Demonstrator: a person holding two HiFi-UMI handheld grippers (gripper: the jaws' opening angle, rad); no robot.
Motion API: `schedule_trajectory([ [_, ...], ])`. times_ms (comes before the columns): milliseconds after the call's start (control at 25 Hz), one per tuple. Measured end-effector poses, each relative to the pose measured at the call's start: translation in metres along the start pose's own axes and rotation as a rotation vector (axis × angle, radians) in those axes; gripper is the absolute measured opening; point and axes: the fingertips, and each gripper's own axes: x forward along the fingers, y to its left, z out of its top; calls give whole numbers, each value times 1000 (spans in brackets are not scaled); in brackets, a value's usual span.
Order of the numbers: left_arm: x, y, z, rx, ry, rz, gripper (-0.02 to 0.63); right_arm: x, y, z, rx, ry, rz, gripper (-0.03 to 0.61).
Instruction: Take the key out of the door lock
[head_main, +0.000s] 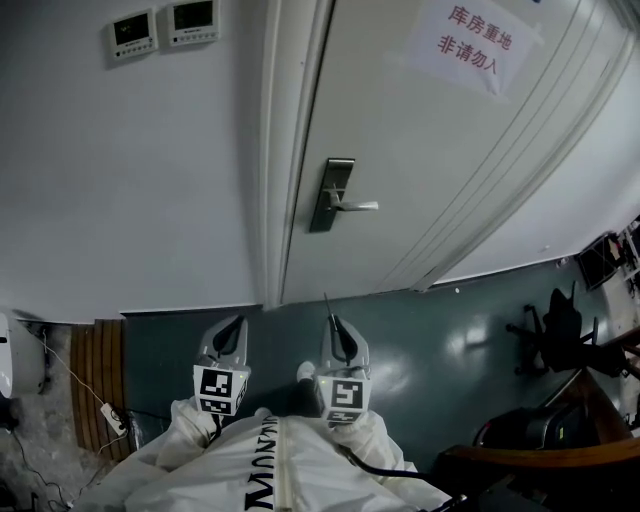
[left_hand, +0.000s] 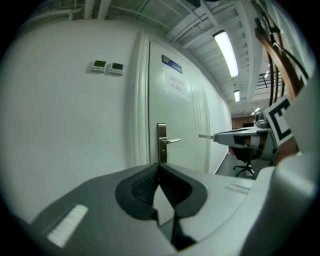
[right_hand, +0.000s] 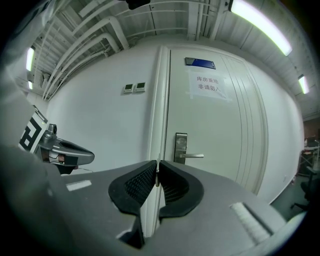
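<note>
The white door is closed, and its steel lock plate with a lever handle is some way ahead of both grippers. No key shows in the lock. My right gripper is shut on a thin metal key that sticks out past its tips. In the right gripper view the key sits between the pads, with the lock plate beyond. In the left gripper view the key points toward the door. My left gripper is shut with nothing in it, and its tips meet.
Two small wall control panels hang left of the door frame. A paper notice is taped on the door. A black office chair stands at the right, wooden slats and a power strip lie at the left.
</note>
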Motion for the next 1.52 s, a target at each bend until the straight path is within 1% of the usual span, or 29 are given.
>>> schedule_trajectory([
  [160, -26, -9, -3, 7, 4, -13, 0, -28, 7, 0, 6, 5, -20, 23],
  [440, -43, -15, 6, 6, -33, 6, 0, -49, 5, -1, 1, 4, -25, 23],
  [760, -34, -25, 18, 10, -45, 36, 0, -47, -4, 3, -2, -6, 23, 23],
  [1000, -23, -39, 27, 19, -43, 41, 0, -47, -25, 2, 8, -9, 24, 23],
  [1200, -16, -50, 30, 31, -47, 32, 0, -45, -32, 1, 12, -13, 33, 23],
  [1520, -9, -54, 29, 28, -36, 31, 0, -44, -40, -2, 15, -11, 29, 23],
])
